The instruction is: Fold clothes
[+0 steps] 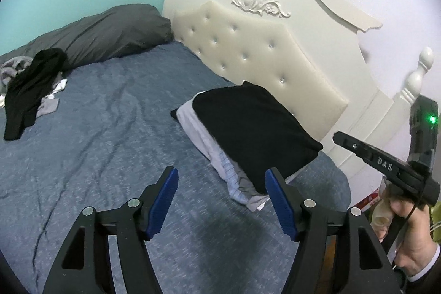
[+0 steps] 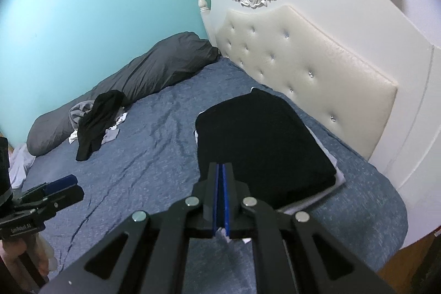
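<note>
A stack of folded clothes, a black garment (image 1: pixel 256 128) on top of white and striped ones (image 1: pixel 220 161), lies on the blue bedspread (image 1: pixel 110 128) near the headboard. It also shows in the right wrist view (image 2: pixel 261 139). A heap of unfolded clothes with a black garment (image 1: pixel 30 87) on top lies at the far left by the grey pillow; it shows in the right wrist view too (image 2: pixel 96 117). My left gripper (image 1: pixel 220 200) is open and empty just before the stack. My right gripper (image 2: pixel 220 170) is shut with nothing between its pads, above the stack's near edge.
A long grey pillow (image 1: pixel 110 29) lies along the turquoise wall. A white tufted headboard (image 1: pixel 261 46) with posts stands right of the stack. The bed's edge and a wooden floor (image 2: pixel 408 261) are at the lower right.
</note>
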`<act>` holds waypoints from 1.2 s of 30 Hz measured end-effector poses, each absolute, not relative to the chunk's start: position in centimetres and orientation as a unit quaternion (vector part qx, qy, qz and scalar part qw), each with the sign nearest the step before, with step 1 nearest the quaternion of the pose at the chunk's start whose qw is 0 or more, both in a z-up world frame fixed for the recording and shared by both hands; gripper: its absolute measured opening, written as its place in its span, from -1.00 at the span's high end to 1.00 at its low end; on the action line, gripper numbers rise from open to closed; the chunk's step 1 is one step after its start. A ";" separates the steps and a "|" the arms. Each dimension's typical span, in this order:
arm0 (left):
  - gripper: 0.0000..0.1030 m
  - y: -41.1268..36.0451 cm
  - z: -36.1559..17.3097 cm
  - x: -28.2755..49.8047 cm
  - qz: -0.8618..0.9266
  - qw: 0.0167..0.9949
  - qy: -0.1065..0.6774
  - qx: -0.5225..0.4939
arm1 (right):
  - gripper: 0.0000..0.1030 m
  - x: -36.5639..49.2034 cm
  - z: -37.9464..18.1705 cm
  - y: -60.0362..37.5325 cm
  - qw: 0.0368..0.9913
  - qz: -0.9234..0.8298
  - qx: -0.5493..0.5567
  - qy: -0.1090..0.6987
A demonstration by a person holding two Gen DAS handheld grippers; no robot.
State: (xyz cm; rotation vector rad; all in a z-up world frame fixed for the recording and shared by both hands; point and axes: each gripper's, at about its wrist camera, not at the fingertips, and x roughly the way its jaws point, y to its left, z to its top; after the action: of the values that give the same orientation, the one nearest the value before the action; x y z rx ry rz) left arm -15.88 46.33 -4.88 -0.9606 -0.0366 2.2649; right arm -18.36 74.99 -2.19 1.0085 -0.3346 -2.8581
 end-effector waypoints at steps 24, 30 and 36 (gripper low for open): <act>-0.75 40.9 -1.1 -10.4 0.876 0.342 -0.007 -0.340 | -0.27 -10.2 -0.3 70.8 0.024 -0.937 0.327 -0.122; -0.86 40.1 -0.4 -9.2 0.876 0.345 -0.005 -0.336 | -0.44 -8.1 0.2 70.5 0.016 -0.939 0.317 -0.131; -0.99 39.7 -0.1 -7.8 0.880 0.343 0.004 -0.329 | -0.61 -6.5 0.4 69.9 0.010 -0.941 0.315 -0.125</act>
State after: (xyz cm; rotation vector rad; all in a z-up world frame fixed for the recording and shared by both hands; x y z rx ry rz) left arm -7.84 39.68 -0.05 -0.8537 0.0104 2.2863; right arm -6.47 69.86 0.37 0.9822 -0.3894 -2.9365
